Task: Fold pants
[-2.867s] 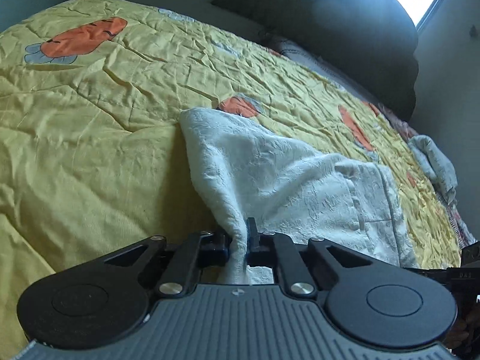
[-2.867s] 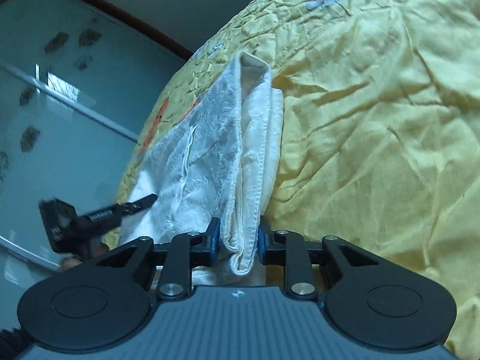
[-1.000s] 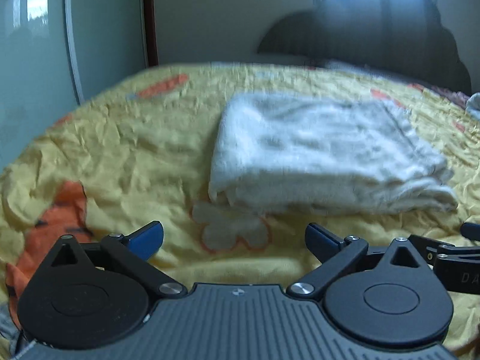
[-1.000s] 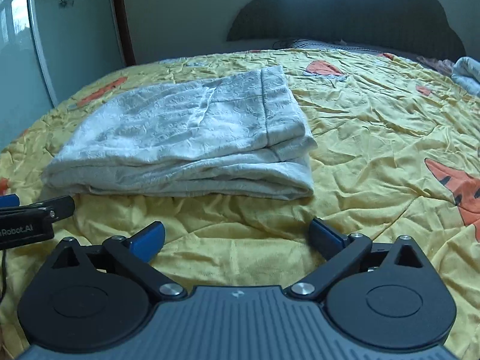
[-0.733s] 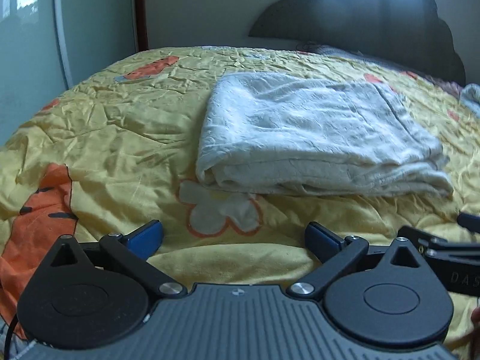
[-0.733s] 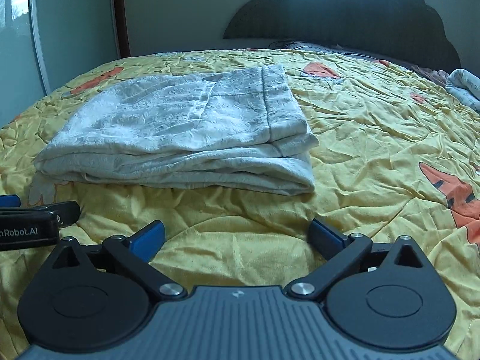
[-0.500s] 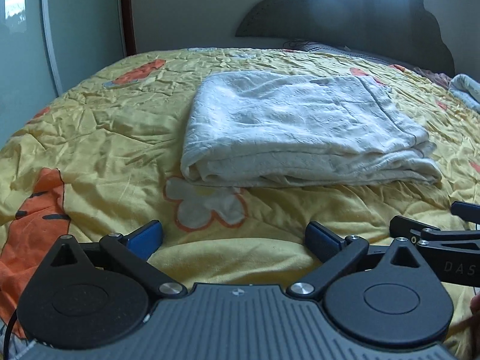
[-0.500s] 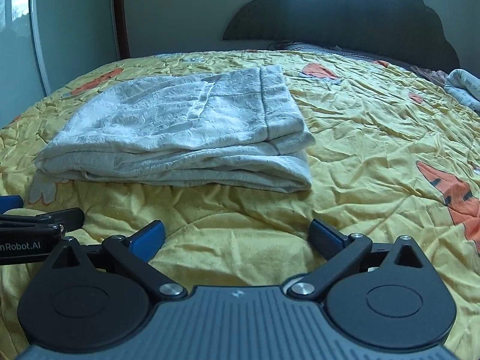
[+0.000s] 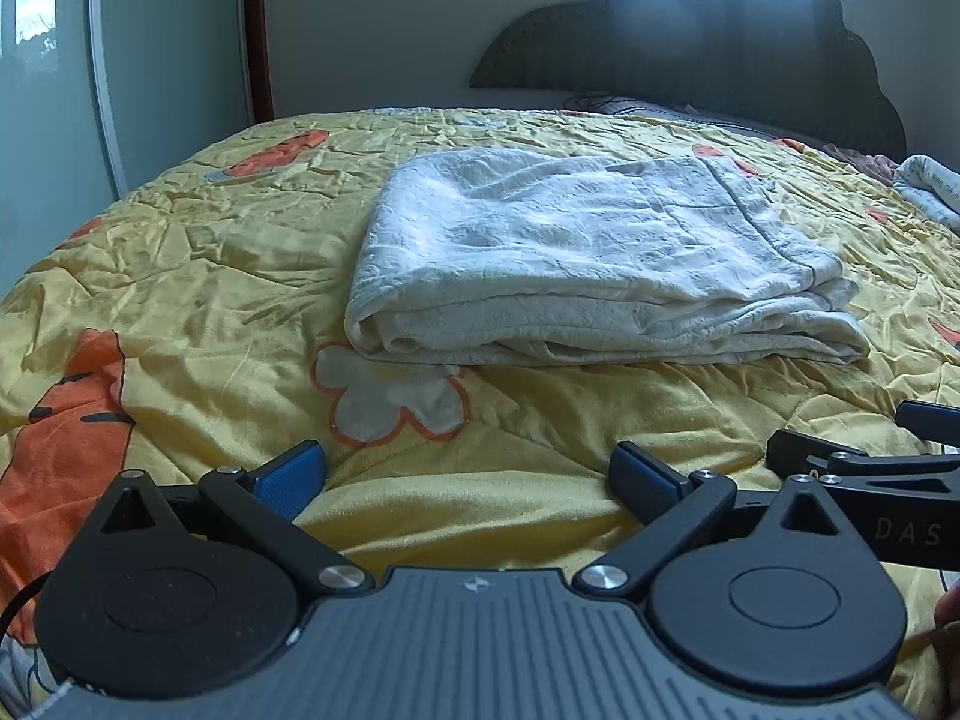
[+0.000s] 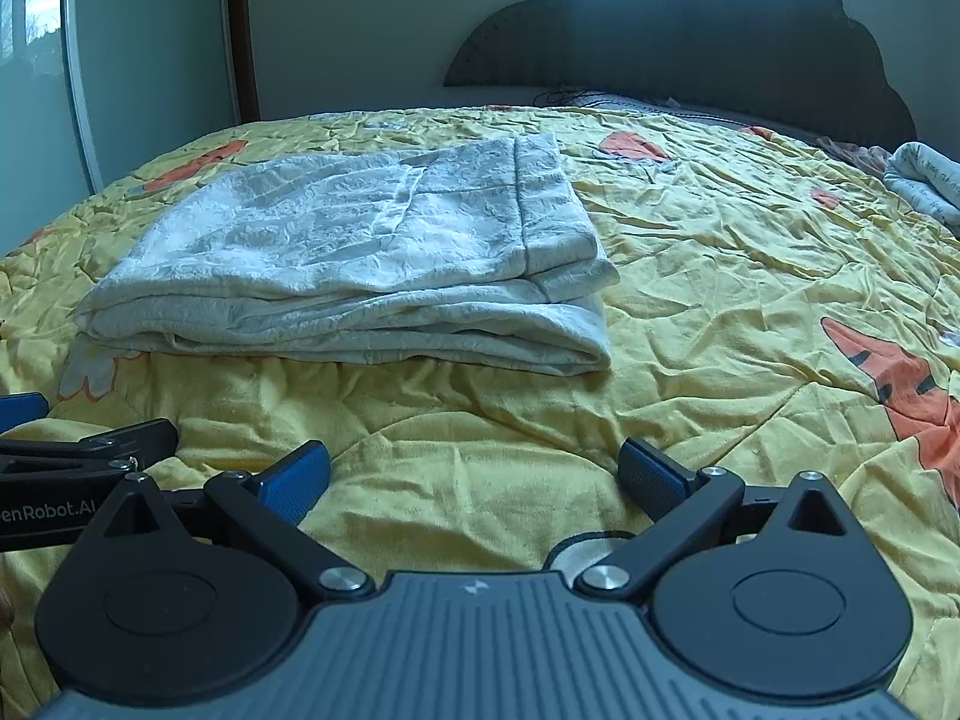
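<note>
The white pants [image 9: 576, 258] lie folded into a thick, roughly rectangular stack on the bed, resting on a yellow quilt [image 9: 198, 276] printed with orange carrots and a white flower. Several layers show along the near edge of the stack, with a rounded fold at its left end in the left wrist view and a looser, stepped end at the right. In the right wrist view the same pants [image 10: 360, 258] sit left of centre, a stitched seam running across the top layer and a hem band at the right end.

The left hand-held gripper [image 9: 468, 474] hovers low over the quilt, short of the pants and not touching them; its blue-padded fingers [image 9: 288, 474] are spread wide with nothing between them. The right hand-held gripper [image 10: 474, 474] is likewise spread wide and empty, held over bare quilt nearer than the stack's near edge. Each gripper shows at the edge of the other's view: the right one at the lower right of the left wrist view, the left one at the lower left of the right wrist view, so the two sit side by side.

Behind the bed stands a dark, scalloped headboard [image 10: 690, 42]. A second pale bundle of cloth [image 10: 924, 180] lies at the far right edge of the bed, well apart from the pants. No container appears in either view.
</note>
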A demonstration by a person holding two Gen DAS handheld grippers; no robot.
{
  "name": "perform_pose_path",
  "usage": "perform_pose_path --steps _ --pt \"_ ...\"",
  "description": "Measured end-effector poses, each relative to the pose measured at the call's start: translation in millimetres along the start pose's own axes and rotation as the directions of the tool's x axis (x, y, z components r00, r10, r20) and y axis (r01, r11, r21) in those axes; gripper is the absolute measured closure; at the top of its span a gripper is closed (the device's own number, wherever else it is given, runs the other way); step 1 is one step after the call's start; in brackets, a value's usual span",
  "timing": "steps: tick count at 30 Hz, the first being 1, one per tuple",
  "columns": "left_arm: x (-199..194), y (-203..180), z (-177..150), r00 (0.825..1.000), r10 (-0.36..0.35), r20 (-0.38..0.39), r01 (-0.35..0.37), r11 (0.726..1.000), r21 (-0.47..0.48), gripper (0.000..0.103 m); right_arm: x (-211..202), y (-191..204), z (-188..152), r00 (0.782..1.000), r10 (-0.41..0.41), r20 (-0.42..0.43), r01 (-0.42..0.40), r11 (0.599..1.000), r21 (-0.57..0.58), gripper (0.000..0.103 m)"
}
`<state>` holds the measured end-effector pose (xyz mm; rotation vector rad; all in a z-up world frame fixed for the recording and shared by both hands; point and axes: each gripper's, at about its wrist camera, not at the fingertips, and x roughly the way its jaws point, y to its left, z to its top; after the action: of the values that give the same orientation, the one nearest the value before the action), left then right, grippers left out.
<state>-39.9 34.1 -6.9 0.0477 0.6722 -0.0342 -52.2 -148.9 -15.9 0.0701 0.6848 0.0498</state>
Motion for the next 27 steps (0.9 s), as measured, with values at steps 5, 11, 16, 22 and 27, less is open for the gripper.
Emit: perform_pose_path --steps 5,11,16,22,27 --pt "0.1 0.1 -0.1 1.0 -0.001 0.0 0.001 1.0 0.003 0.002 0.3 -0.3 0.5 1.0 0.005 -0.001 -0.005 1.0 -0.001 0.0" --pt "-0.1 -0.8 -0.5 1.0 0.0 0.0 0.0 1.0 0.006 0.001 0.6 -0.7 0.9 1.0 0.008 -0.001 -0.008 1.0 -0.002 0.0" --pt "-0.5 -1.2 -0.7 1.0 -0.001 0.0 0.001 1.0 0.006 0.002 0.8 -0.8 0.8 1.0 0.007 -0.001 -0.007 1.0 -0.003 0.0" --pt "-0.1 -1.0 -0.2 1.0 -0.007 -0.004 0.007 1.0 0.011 0.001 1.1 -0.7 0.8 1.0 0.008 -0.001 -0.008 1.0 -0.002 0.0" --pt "0.3 0.3 0.4 1.0 -0.014 -0.006 0.014 1.0 0.016 0.001 1.3 -0.6 1.0 1.0 0.008 -0.001 -0.008 1.0 -0.002 0.0"
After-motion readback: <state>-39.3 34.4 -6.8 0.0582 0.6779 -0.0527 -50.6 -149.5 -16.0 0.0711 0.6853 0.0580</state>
